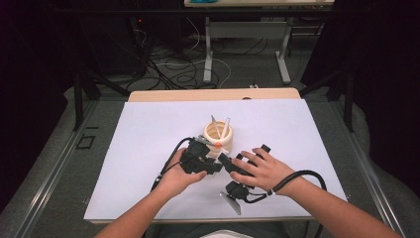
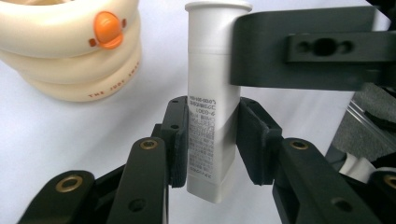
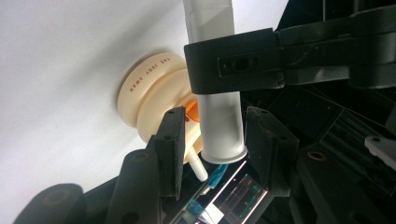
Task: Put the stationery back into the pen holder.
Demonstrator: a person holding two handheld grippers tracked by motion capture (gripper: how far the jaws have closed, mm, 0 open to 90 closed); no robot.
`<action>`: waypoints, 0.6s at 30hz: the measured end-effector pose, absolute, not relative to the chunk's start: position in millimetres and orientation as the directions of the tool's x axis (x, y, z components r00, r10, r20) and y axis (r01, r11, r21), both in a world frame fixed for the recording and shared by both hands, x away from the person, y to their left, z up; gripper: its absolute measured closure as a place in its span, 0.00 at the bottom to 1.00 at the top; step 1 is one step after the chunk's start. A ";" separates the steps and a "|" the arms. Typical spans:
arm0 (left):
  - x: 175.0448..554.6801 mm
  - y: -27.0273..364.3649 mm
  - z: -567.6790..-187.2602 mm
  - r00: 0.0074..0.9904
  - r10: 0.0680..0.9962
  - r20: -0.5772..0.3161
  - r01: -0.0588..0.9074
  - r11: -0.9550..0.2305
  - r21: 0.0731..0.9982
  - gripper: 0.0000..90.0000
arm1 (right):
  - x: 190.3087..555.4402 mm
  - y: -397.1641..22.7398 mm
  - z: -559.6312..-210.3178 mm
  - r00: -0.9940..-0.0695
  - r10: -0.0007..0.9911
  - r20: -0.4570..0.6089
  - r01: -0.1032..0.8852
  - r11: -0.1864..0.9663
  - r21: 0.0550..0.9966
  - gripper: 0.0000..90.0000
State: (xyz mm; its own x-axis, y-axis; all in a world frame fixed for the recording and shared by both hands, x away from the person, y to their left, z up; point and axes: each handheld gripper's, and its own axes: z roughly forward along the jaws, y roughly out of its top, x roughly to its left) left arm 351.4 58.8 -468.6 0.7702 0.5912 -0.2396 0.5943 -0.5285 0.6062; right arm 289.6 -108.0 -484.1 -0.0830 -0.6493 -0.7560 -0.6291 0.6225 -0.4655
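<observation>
The work surface is a white sheet point(image 1: 148, 148) laid over a wooden table point(image 1: 213, 94), with grey floor, loose cables point(image 1: 173, 69) and a second table's legs point(image 1: 208, 49) beyond, and dark surroundings on both sides. Near the sheet's centre stands a cream ribbed holder point(image 1: 218, 136) with an orange duck bill on its side; thin white sticks point(image 1: 220, 126) lean up out of it. From my station I read my left gripper point(image 2: 212, 140) as clamped on a white tube point(image 2: 212, 93), its pads pressing both printed faces low on the body, capped end pointing away. The tube sits just in front of the holder, close to it. My right gripper point(image 3: 210, 140) straddles the tube's capped end with a gap at each pad, so its jaws are apart. The two grippers crowd each other directly before the holder, and both hands cover that area in the high view.
</observation>
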 end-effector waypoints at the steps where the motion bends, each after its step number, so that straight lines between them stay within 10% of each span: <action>1: 352.2 59.8 -469.3 0.768 0.594 -0.240 0.595 -0.523 0.611 0.73 | 289.5 -107.5 -483.2 -0.080 -0.656 -0.750 -0.627 0.618 -0.474 0.64; 18: 355.9 71.1 -469.4 0.729 0.640 -0.245 0.596 -0.416 0.687 0.73 | 290.8 -110.7 -474.1 -0.269 -0.467 -0.842 -0.613 0.757 -0.224 0.57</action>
State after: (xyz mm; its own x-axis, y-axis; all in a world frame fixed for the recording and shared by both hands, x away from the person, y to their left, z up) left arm 355.9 71.1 -469.4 0.7286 0.6395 -0.2454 0.5962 -0.4157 0.6868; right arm 290.8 -110.7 -474.1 -0.2690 -0.4673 -0.8422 -0.6131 0.7574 -0.2245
